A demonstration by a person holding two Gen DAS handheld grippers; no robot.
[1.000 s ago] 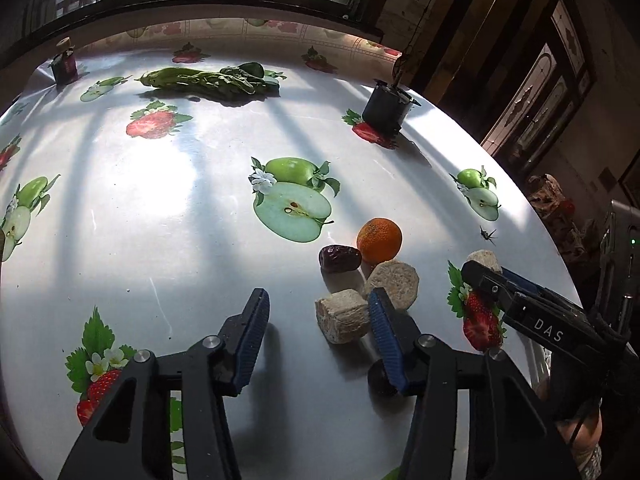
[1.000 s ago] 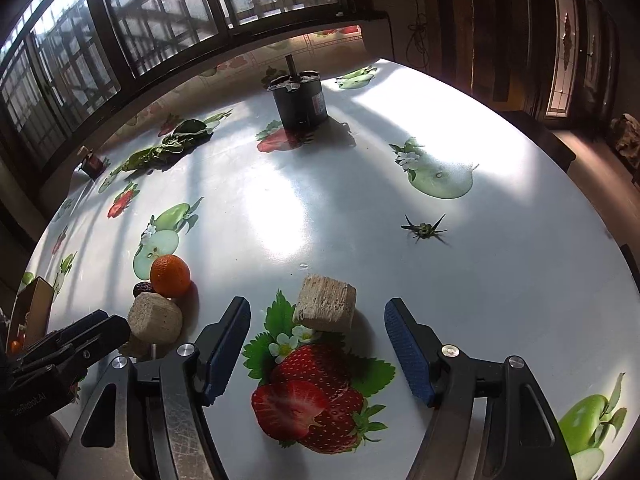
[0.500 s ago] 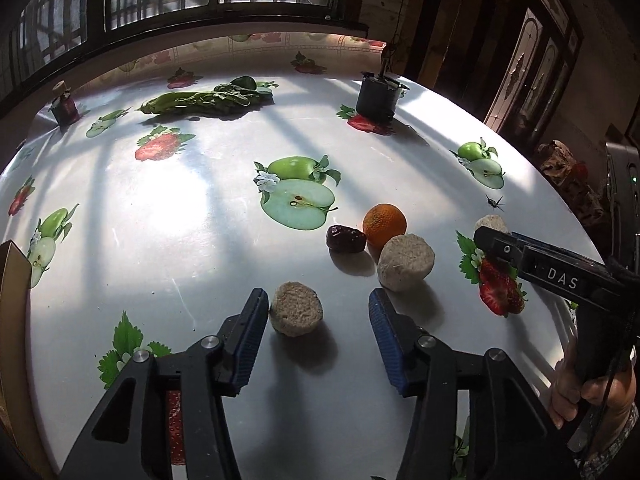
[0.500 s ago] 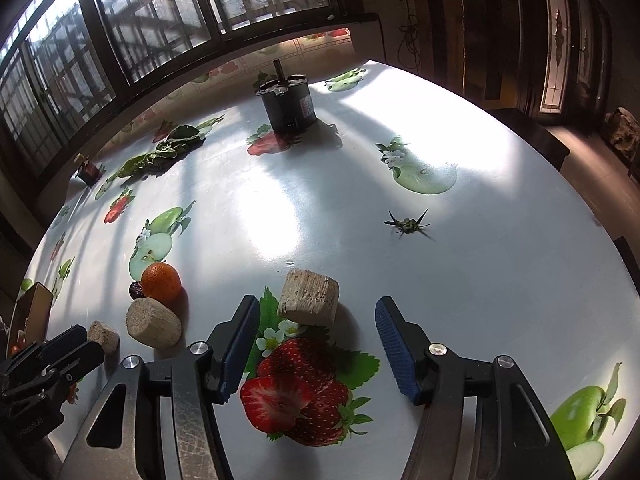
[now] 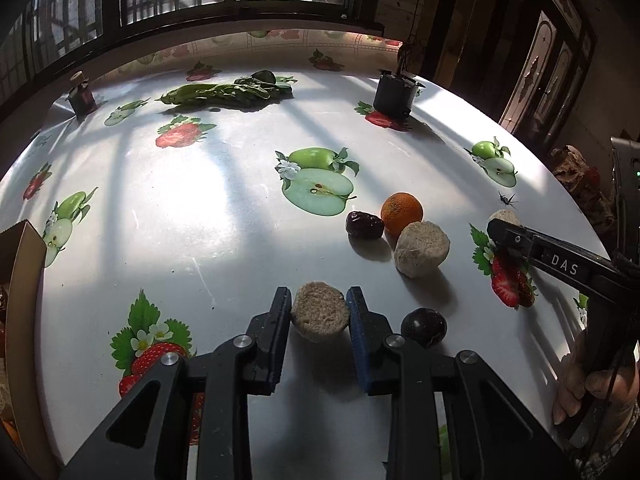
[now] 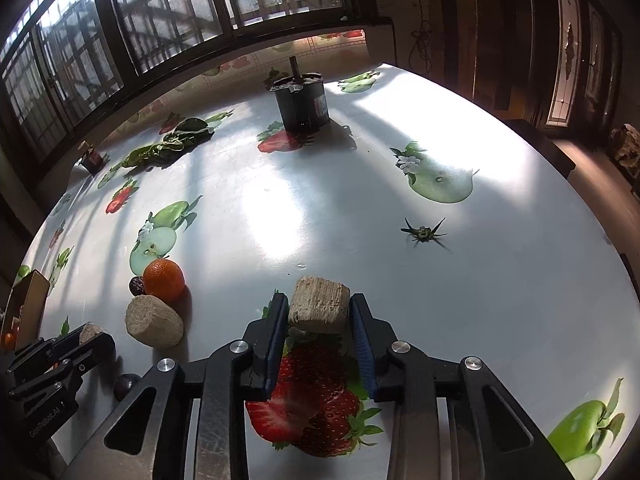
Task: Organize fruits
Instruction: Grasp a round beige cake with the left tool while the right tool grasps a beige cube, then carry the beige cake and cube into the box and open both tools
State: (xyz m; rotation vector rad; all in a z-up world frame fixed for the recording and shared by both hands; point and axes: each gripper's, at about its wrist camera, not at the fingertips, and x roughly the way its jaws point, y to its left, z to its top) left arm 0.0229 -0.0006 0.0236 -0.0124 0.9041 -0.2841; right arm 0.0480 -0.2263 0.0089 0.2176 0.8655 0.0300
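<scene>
Left hand-held gripper [image 5: 319,312]: jaws closing on a round tan chunk [image 5: 318,314], both pads against its sides; the chunk sat on the counter [image 5: 180,216].
Right hand-held gripper [image 6: 319,316]: clenched on a ridged tan block [image 6: 319,305], a pad touching each side; the block rested at the top edge of a printed strawberry [image 6: 308,404].
Loose chunk: a third tan piece [image 5: 421,248] lay on its side between the two hand-held grippers, touching or nearly touching the orange [image 5: 401,210].
Orange: stood just behind that piece, beside a printed apple half [image 5: 318,192].
Date: a dark wrinkled fruit [image 5: 364,225] lay right against the orange, on its window side.
Plum: a dark round fruit [image 5: 423,327] sat just beside the left hand-held gripper's blue pad, apart from it.
Stem: a small green star-shaped calyx [image 6: 423,233] lay alone on the bare cloth, well past the right hand-held gripper.
Greens: a leafy bunch [image 5: 228,94] lay near the far edge of the counter.
Dark can: a black cylinder [image 6: 301,102] with a post on top stood on a strawberry print at the far side.
Small jar: stood near the far left edge [image 5: 82,94].
Box: a cardboard edge [image 5: 26,312] showed at the counter's left rim; its contents could not be made out.
Person: a hand [image 5: 596,392] gripped the right tool's handle.
</scene>
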